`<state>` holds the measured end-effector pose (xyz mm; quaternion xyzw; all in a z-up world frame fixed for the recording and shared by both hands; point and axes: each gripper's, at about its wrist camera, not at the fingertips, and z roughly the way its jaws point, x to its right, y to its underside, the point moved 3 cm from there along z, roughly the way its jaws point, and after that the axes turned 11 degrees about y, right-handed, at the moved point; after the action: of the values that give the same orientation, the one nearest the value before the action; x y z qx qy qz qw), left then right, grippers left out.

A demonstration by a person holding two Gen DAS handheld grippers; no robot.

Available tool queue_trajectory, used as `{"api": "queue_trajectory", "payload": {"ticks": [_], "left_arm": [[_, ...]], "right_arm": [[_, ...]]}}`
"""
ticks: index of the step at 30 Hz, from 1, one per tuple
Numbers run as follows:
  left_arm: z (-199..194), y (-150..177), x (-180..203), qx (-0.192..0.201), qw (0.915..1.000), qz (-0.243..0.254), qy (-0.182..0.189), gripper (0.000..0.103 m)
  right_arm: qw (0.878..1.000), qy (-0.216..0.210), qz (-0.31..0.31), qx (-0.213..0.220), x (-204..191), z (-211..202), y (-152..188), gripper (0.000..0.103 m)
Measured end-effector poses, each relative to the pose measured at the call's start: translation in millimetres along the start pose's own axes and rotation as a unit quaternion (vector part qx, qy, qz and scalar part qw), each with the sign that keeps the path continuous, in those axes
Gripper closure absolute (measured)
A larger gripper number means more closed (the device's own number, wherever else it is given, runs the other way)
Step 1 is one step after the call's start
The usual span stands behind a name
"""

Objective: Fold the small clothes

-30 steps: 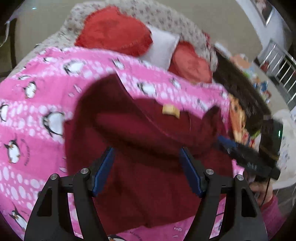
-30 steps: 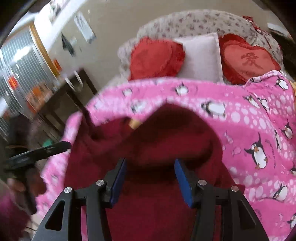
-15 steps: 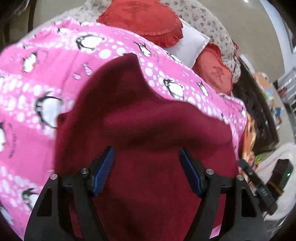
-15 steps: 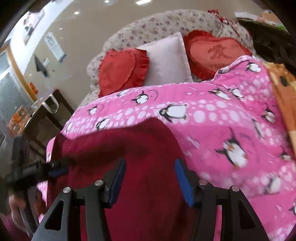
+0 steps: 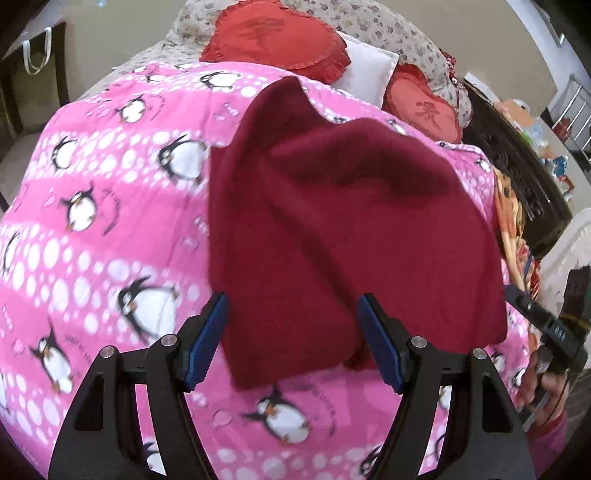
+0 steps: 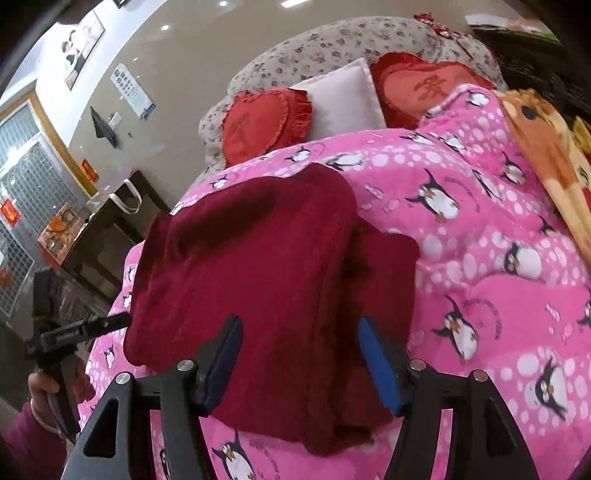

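Both grippers hang over the bed with jaws spread and nothing between the blue pads. Left gripper [image 5: 293,341] fills the bottom of its own frame, its fingers straddling the near edge of the dark red garment [image 5: 354,229]; right gripper [image 6: 299,363] does the same at the bottom of its frame over the same garment [image 6: 266,291].

Compared with half a second ago, the garment no longer bulges up toward the cameras. It lies doubled over on the pink penguin blanket [image 5: 92,206], a folded upper layer resting on a lower one whose edge sticks out on the right side in the right wrist view. In the left wrist view more of the blanket shows along the bottom and left of the frame than before, and the garment sits in the centre and right, with one corner reaching toward the top centre.

Two red heart cushions, one at [image 5: 277,35] and the other at [image 5: 424,105], and a white pillow [image 5: 365,72] lie beyond the blanket at the top of the frame, against a floral headboard [image 6: 343,44]. An orange patterned cloth [image 6: 546,147] lies at the right edge of the right wrist view.
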<state>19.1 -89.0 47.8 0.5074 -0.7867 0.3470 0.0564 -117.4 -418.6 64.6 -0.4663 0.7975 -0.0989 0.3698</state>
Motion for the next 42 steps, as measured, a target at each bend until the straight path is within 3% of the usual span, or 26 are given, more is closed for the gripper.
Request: {"api": "queue_trajectory", "payload": {"ticks": [3, 6, 13, 21, 23, 25, 28, 32, 36, 41, 42], "left_arm": [[2, 10, -11, -0.011, 0.9997, -0.020, 0.004, 0.030], [2, 16, -17, -0.012, 0.9989, -0.045, 0.010, 0.030], [-6, 19, -20, -0.006, 0.9987, -0.050, 0.005, 0.030], [-1, 24, -27, -0.010, 0.9972, -0.073, 0.013, 0.030], [-1, 24, -25, -0.011, 0.9974, -0.071, 0.013, 0.030], [-1, 24, -23, -0.011, 0.9976, -0.067, 0.011, 0.030], [-5, 22, -21, -0.011, 0.9980, -0.062, 0.009, 0.030], [-10, 25, -20, -0.008, 0.9988, -0.047, 0.009, 0.030], [0, 29, -17, -0.021, 0.9993, -0.032, 0.003, 0.030], [-1, 28, -10, -0.006, 0.9995, -0.016, 0.027, 0.030], [-1, 27, -10, -0.004, 0.9994, -0.014, 0.031, 0.030]], "right_arm": [[0.999, -0.008, 0.023, -0.023, 3, 4, 3, 0.041], [1.000, -0.012, 0.018, -0.011, -5, -2, 2, 0.041], [1.000, -0.009, 0.022, 0.005, -5, -8, -6, 0.041], [1.000, -0.007, 0.016, -0.017, 0, 5, -1, 0.041], [1.000, -0.006, 0.007, -0.022, -3, 12, 0, 0.050], [0.999, -0.009, -0.004, -0.032, -6, 19, 1, 0.088], [1.000, -0.016, -0.004, -0.019, -5, 10, 3, 0.097], [1.000, -0.002, -0.004, -0.009, 7, -12, 12, 0.097], [0.999, 0.014, 0.013, -0.035, 18, 1, 30, 0.097], [0.997, -0.027, 0.053, -0.044, 24, -3, 25, 0.096], [0.997, -0.028, 0.054, -0.047, 22, -4, 25, 0.090]]}}
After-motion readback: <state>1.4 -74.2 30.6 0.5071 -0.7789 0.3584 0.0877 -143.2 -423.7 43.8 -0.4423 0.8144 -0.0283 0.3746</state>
